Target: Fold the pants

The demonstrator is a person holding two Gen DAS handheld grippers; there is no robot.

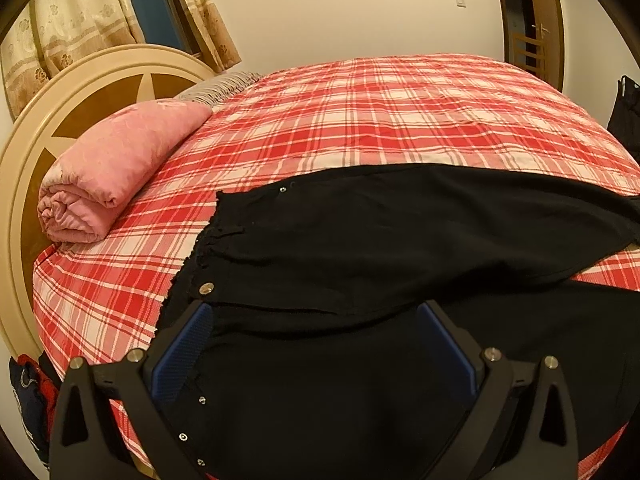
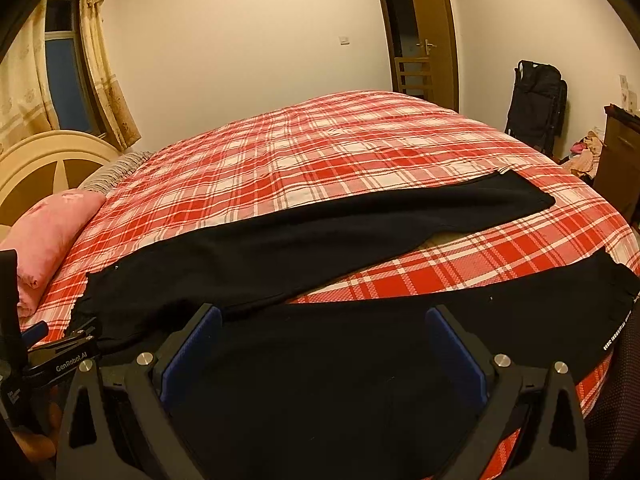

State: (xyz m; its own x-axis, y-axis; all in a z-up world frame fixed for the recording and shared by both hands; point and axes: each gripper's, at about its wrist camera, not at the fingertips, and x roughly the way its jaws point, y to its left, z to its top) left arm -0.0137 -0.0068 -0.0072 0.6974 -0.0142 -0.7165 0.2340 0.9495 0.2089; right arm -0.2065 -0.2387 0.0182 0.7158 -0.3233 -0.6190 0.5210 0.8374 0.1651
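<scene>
Black pants [image 1: 360, 232] lie spread on the red plaid bed [image 1: 360, 120], waistband with metal snaps to the left, legs running right. In the right wrist view the pants [image 2: 280, 256] show both legs splayed apart, the far leg reaching toward the right edge of the bed. My left gripper [image 1: 314, 312] is open, its blue-padded jaws wide over the waist area of the near leg. My right gripper [image 2: 324, 316] is open, jaws wide over the near leg's black cloth. The left gripper also shows in the right wrist view [image 2: 60, 344] at the far left.
A rolled pink blanket [image 1: 116, 168] lies by the cream star headboard [image 1: 80, 92] on the left. A striped pillow [image 1: 220, 88] sits behind it. A black stroller [image 2: 536, 104] and a brown cabinet [image 2: 620, 152] stand beyond the bed's right side. The door [image 2: 420, 32] is at the back.
</scene>
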